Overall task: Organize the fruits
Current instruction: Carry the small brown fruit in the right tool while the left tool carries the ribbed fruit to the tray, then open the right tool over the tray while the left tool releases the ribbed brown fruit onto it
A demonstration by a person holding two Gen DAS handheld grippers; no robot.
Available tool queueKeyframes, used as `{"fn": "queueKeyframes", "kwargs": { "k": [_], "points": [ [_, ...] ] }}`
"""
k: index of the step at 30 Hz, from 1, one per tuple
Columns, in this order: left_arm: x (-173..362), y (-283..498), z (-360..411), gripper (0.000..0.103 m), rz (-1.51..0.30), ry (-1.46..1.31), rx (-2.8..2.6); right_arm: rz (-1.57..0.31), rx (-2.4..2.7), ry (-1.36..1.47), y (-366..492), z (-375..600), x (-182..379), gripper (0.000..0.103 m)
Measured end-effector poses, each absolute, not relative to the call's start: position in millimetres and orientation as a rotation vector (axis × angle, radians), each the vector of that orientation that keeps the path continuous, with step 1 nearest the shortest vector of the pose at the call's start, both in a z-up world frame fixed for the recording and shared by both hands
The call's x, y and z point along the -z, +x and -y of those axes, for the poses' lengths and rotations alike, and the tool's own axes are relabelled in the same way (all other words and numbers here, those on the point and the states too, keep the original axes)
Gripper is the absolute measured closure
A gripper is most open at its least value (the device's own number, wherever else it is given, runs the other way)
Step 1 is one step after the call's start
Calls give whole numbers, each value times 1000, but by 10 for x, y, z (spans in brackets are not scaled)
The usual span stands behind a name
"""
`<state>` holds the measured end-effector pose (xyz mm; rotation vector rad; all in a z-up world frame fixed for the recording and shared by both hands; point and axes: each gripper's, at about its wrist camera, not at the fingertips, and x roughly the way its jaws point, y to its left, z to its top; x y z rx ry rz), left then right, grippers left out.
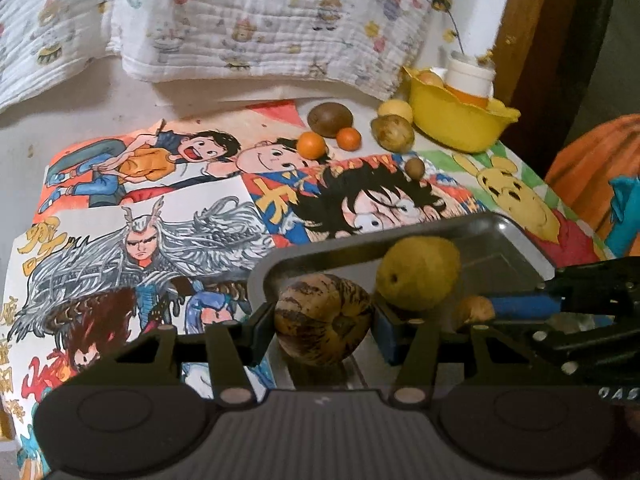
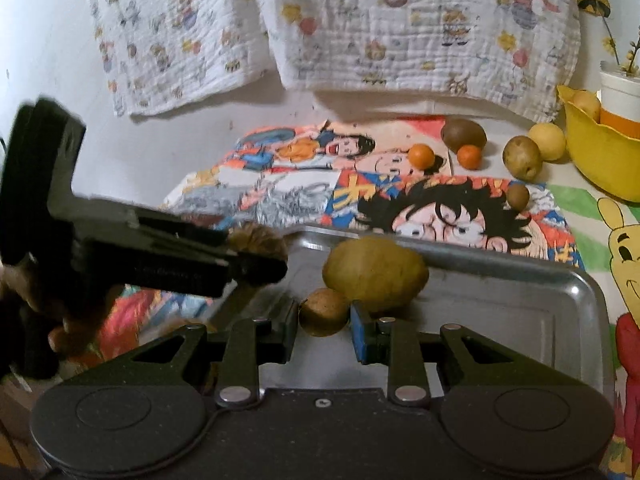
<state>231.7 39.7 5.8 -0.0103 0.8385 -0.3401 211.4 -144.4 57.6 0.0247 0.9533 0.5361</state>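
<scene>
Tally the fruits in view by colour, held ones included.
Orange: 2 (orange fruits)
Brown: 4 (kiwi-like fruit, loose small brown fruit on the mat, striped brown fruit, held small brown fruit)
Yellow to yellow-green: 4 (yellow-green fruit in the tray, yellow fruit, speckled yellow fruit, fruit in the yellow bowl)
Total: 10

A white table (image 2: 180, 148) carries cartoon drawings (image 2: 460, 208), a metal tray (image 2: 520, 312), a yellow bowl (image 2: 600, 160) and loose fruits (image 2: 522, 158).

We note a printed quilt (image 1: 256, 28) hanging behind, cartoon drawings (image 1: 168, 200) covering the table, white cup (image 1: 470, 76) at right.
</scene>
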Motion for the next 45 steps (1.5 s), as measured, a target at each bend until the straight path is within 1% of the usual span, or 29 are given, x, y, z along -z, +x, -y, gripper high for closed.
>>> {"fn": "queueKeyframes", "kwargs": {
  "k": [7, 12, 27, 29, 31, 33, 35, 36, 37, 39, 41, 42, 44, 45],
  "points": [
    [-20, 2317, -329, 46, -883, 26, 350, -991, -542, -32, 2025, 1395, -417, 73],
    [5, 2324, -306, 46, -905, 43, 345, -982, -535, -89, 1962, 1355, -375, 73],
    [6, 2319, -270, 45, -908, 73, 350, -985, -525, -90, 1930, 1363, -356, 72],
    [11, 2313, -278, 44, -901, 67, 350, -989, -521, -84, 1930, 1379, -351, 71],
    [10, 2311, -290, 39, -899, 57, 348, -992, -520, -76, 1926, 1396, -351, 70],
    [10, 2311, -312, 36, -903, 45, 342, -992, -519, -69, 1919, 1414, -359, 69],
    [-2, 2300, -340, 33, -905, 28, 336, -991, -519, -60, 1912, 1430, -371, 66],
    [-15, 2287, -353, 29, -902, 19, 333, -990, -518, -56, 1906, 1436, -379, 64],
    [-32, 2266, -370, 24, -895, 12, 333, -988, -518, -50, 1899, 1449, -387, 62],
    [-82, 2209, -397, 22, -872, 0, 327, -984, -518, -37, 1887, 1476, -412, 58],
    [-136, 2138, -420, 18, -842, -9, 316, -977, -519, -23, 1871, 1507, -442, 51],
    [-162, 2098, -437, 14, -827, -17, 312, -974, -522, -18, 1860, 1516, -458, 49],
    [-207, 2011, -479, 9, -801, -40, 306, -964, -534, -9, 1830, 1540, -496, 39],
    [-225, 1971, -497, 7, -793, -48, 306, -960, -539, -8, 1815, 1548, -515, 36]
  ]
}}
